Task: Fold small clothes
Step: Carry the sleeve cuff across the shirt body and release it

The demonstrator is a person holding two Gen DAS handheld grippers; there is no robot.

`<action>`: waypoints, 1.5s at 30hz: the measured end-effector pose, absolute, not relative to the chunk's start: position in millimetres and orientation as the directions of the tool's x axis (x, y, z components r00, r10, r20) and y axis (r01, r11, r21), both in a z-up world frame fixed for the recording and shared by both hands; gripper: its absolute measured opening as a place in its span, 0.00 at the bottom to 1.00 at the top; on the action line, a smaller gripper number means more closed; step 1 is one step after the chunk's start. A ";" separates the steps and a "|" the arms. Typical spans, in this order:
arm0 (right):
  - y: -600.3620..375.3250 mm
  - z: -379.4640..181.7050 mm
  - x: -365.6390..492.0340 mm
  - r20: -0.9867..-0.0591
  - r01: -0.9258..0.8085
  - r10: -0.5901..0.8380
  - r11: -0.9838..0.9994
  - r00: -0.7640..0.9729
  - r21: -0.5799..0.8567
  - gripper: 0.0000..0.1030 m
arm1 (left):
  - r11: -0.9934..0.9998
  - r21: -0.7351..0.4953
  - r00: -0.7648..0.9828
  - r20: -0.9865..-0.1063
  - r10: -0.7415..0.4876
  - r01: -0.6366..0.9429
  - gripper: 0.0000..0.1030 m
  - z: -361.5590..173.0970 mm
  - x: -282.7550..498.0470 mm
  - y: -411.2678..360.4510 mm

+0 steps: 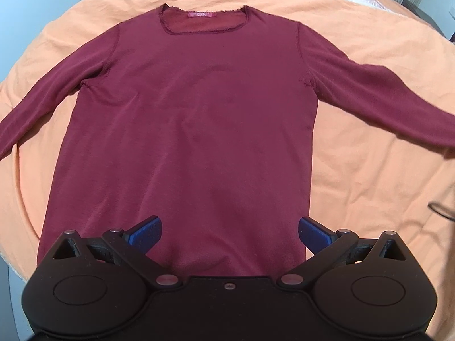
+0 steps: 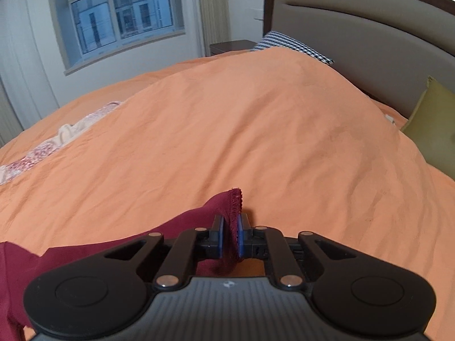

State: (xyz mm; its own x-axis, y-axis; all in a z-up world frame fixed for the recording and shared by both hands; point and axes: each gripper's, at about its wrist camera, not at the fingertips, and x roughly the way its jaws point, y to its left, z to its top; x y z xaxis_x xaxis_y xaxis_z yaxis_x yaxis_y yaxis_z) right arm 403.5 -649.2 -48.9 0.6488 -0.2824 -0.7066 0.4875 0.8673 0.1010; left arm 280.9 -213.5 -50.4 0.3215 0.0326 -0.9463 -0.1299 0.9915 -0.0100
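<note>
A dark red long-sleeved top (image 1: 199,108) lies flat on the orange bedcover (image 1: 369,187), neckline away from me, both sleeves spread out to the sides. My left gripper (image 1: 229,231) hovers open over the hem, blue fingers (image 1: 146,233) wide apart with nothing between them. In the right wrist view my right gripper (image 2: 230,238) is shut on the cuff end of a sleeve (image 2: 227,207), whose frayed edge sticks up past the fingertips. The sleeve trails off to the lower left.
The orange bedcover (image 2: 256,130) bulges up towards the grey headboard (image 2: 355,37). A checked pillow (image 2: 290,45) and a yellow-green cushion (image 2: 435,125) lie near it. A pink-white patterned cloth (image 2: 42,147) lies along the far left edge. A window (image 2: 119,8) is behind.
</note>
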 end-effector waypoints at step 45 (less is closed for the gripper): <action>-195.3 -80.1 424.5 -0.725 -0.102 -0.019 0.987 0.689 -0.122 0.51 | 0.952 -0.049 0.314 -0.948 0.051 -0.302 0.99 -59.7 254.4 91.5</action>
